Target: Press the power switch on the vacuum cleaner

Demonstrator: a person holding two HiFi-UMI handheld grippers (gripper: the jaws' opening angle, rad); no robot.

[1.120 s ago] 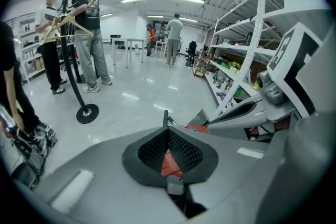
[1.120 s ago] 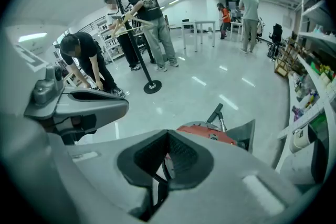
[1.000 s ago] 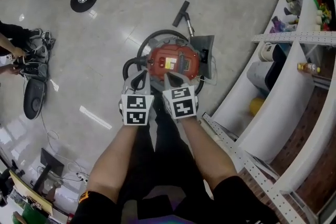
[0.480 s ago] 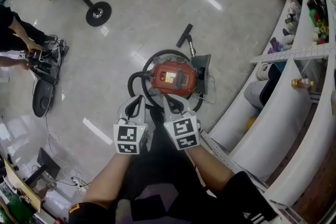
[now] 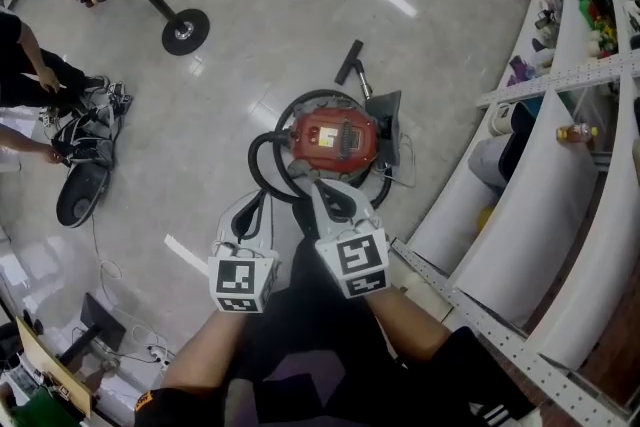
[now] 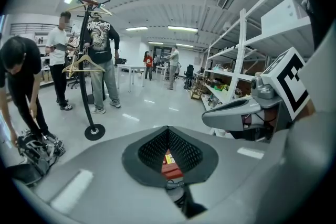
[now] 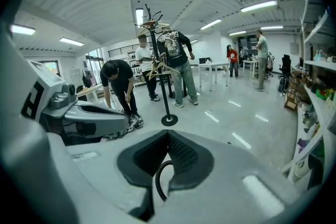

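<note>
Red canister vacuum cleaner (image 5: 335,137) sits on the glossy pale-grey floor (image 5: 280,25) just ahead of my claws, its yellow label (image 5: 327,131) too small to read. At left, a black round-footed coat stand (image 5: 185,31) stands well apart, with open floor between. My left claw (image 5: 262,200) and right claw (image 5: 322,190) are both closed on nothing, near the black hose (image 5: 268,160). White shelving (image 5: 540,185) crowds the right edge.

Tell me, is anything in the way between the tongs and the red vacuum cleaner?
Nothing visible does. The left tongs and right tongs hang shut in the air, short of the vacuum cleaner. Its black hose curls on the floor around it.
</note>
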